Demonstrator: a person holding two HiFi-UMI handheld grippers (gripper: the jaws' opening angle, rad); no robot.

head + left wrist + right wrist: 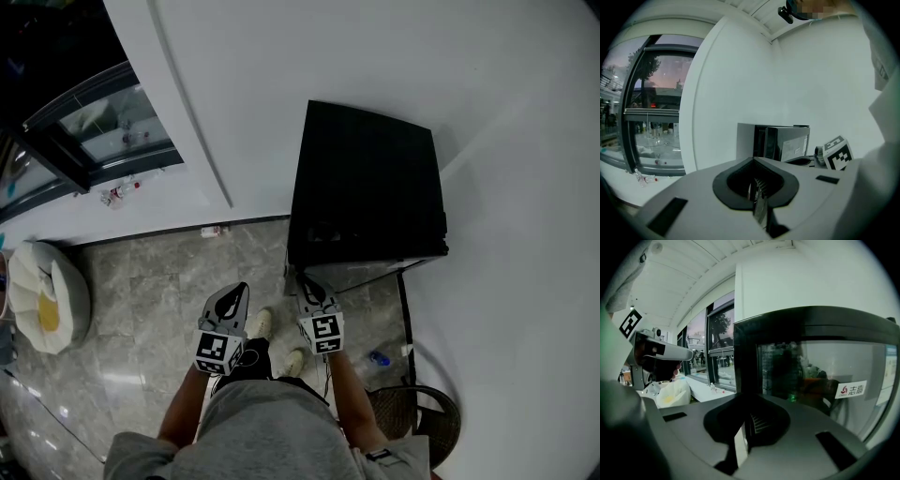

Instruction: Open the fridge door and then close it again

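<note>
Head view, left gripper (238, 291): held low over the grey floor (141, 281), with its tip pointing at the white wall
Head view, right gripper (303, 280): just beside the left gripper, on its right, and not touching it
Head view, fridge (366, 183): a black box right in front of the right gripper, whose tip is near the fridge's bottom front edge
Head view, shoes (261, 323): on the floor between the two grippers and a bit behind their tips
Head view, white bag (47, 295): well away to the left of the left gripper
Head view, basket (417, 417): behind the right gripper, on its right side

Left gripper view, jaws: pressed tight together, holding nothing
Left gripper view, fridge: ahead of the jaws and a little to the right, well apart from them
Left gripper view, window (651, 117): far off to the left of the jaws (trees show outside)

Right gripper view, jaws: close together with nothing between them
Right gripper view, fridge door (811, 380): dark glass that fills the space just ahead of the jaws; I cannot tell if it is shut tight
Right gripper view, sticker (851, 390): white, on the glass, up and to the right of the jaws
Right gripper view, white bag: low down on the left of the jaws
</note>
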